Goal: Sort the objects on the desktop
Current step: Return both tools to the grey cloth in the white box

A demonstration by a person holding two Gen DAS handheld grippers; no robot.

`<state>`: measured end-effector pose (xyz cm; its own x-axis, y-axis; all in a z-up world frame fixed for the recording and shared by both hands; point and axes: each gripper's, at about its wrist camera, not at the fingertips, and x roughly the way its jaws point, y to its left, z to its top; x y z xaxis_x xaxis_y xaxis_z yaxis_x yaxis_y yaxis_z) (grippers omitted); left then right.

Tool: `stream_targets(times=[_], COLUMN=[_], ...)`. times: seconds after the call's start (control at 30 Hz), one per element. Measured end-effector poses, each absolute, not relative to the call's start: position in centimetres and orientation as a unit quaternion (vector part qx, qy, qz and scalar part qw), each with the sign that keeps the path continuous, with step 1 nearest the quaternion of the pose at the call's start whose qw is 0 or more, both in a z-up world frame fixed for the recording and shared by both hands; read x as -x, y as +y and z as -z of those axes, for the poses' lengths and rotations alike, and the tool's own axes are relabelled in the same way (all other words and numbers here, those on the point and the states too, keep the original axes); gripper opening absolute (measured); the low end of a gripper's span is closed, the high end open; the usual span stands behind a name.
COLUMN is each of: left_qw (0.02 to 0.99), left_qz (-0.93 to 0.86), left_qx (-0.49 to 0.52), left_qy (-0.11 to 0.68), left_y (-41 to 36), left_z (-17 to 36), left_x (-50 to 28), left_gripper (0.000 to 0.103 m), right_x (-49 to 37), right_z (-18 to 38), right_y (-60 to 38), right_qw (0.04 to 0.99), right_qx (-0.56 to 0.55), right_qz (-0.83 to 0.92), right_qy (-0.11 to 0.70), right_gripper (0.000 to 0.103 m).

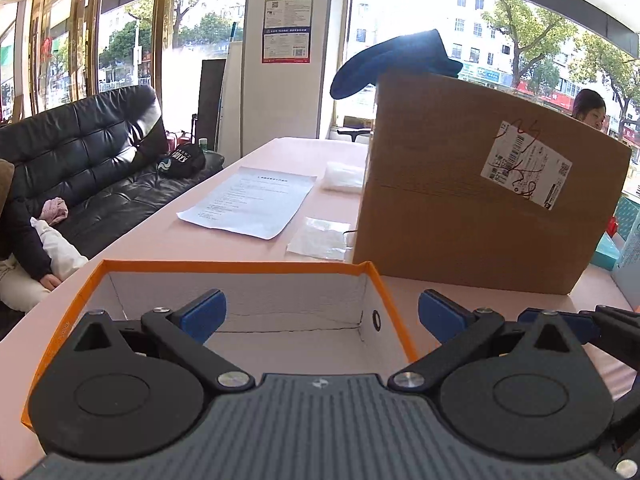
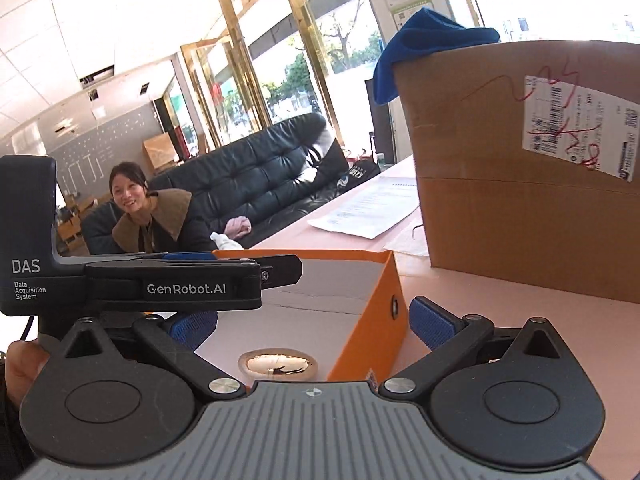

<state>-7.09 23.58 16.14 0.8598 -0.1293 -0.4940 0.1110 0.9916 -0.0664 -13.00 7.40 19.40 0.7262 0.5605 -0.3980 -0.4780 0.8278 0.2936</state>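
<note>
An orange shoe box (image 1: 240, 267) with a white inside stands on the pink table (image 1: 168, 240). My left gripper (image 1: 322, 316) hangs open above it with nothing between its pads; one pad is over the inside and the other lines up past the right wall. In the right wrist view my right gripper (image 2: 312, 324) is open too, straddling the orange box wall (image 2: 360, 320). A round shiny object with a beige rim (image 2: 278, 364) lies in the box just below it. My left gripper (image 2: 276, 270) shows side-on at the left. A right gripper finger (image 1: 560, 320) shows at the left view's edge.
A tall cardboard box (image 1: 480, 200) with a blue cloth (image 1: 396, 60) on top stands close behind on the right. A printed sheet (image 1: 252, 204) and clear plastic bags (image 1: 320, 236) lie on the table behind. A person (image 2: 152, 216) sits on a black sofa (image 1: 92, 168) at the left.
</note>
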Motion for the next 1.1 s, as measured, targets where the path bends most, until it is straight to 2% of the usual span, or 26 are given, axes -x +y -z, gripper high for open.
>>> stream_targets(times=[0.37,0.53,0.67,0.9,1.1], left_qw=[0.955,0.93,0.893,0.873,0.85], left_qz=[0.177,0.268,0.33,0.345,0.374], left_qx=[-0.011,0.026,0.077,0.056,0.043], left_qy=[0.24,0.25,0.297,0.341,0.368], left_y=[8.6,0.9,-4.2,-12.0,-15.1], left_z=[-15.1,-12.9,-10.7,-6.5,-4.0], left_x=[8.6,9.2,9.1,8.3,8.0], left_gripper=[0.103,0.103,0.103,0.103,0.103], right_x=[20.6,24.1,27.5,31.5,32.9], right_z=[-16.8,-16.2,-15.3,-13.0,-9.6], right_y=[-6.8,-15.1,-20.4,-30.3,-34.6], right_qw=[0.972,0.978,0.981,0.939,0.916], right_qx=[-0.108,-0.128,-0.146,-0.306,-0.358], right_qz=[-0.165,-0.078,-0.004,0.102,0.14], right_qy=[0.126,0.143,0.13,0.12,0.111], right_gripper=[0.103,0.103,0.103,0.103,0.103])
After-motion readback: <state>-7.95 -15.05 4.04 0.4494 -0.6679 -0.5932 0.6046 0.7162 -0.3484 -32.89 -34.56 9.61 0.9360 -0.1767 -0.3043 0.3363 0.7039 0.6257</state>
